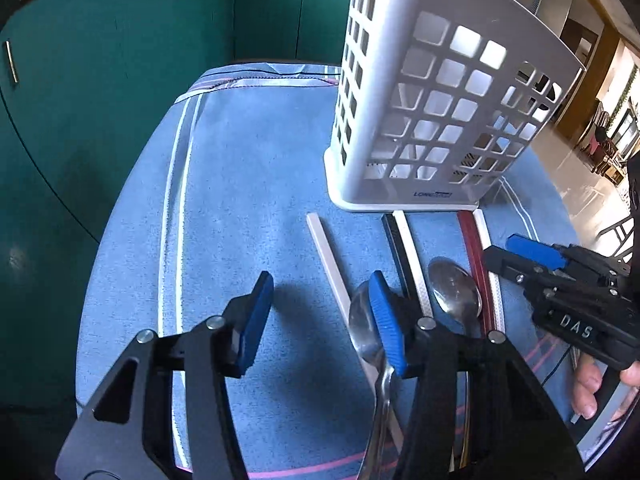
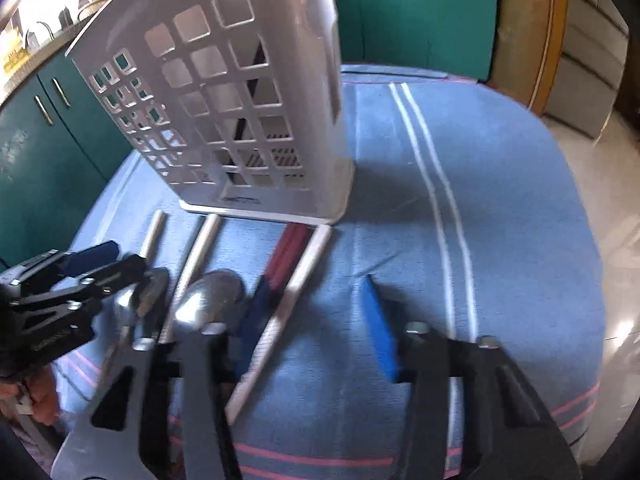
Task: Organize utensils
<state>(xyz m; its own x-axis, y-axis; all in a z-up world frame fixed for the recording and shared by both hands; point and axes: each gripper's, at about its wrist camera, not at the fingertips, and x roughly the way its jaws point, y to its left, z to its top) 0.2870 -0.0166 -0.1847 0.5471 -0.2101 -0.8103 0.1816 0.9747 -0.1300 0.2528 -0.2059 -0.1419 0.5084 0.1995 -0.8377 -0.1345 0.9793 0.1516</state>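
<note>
A white plastic utensil caddy with square-holed walls (image 1: pixel 432 92) stands upright toward the far edge of the counter, which is covered by a blue cloth with white and pink stripes (image 1: pixel 256 184). In front of the caddy, toward the near edge, utensils lie side by side on the cloth with their handles pointing at the caddy's base: a utensil with a pale cream handle (image 1: pixel 326 256), one with a black-and-white handle (image 1: pixel 404 252), a shiny steel spoon (image 1: pixel 456 288) and one with a red-and-white handle (image 1: pixel 478 248). A second steel spoon (image 1: pixel 362 328) lies across the cream handle. The left tool (image 1: pixel 320 312) hangs over the cloth with its blue-padded jaws about half open; its right pad sits just above the second spoon's bowl and the left pad is over bare cloth, so nothing is gripped. In the right wrist view the right tool (image 2: pixel 308 320) has its jaws part open, straddling the red-and-white handle (image 2: pixel 296 276); the left pad is blurred and lies close to that handle, but the pads do not visibly press on it. A person's fingers (image 1: pixel 588 388) show beneath the right tool at the near right edge. Teal cabinet doors (image 1: pixel 120 60) stand beyond the counter.
</note>
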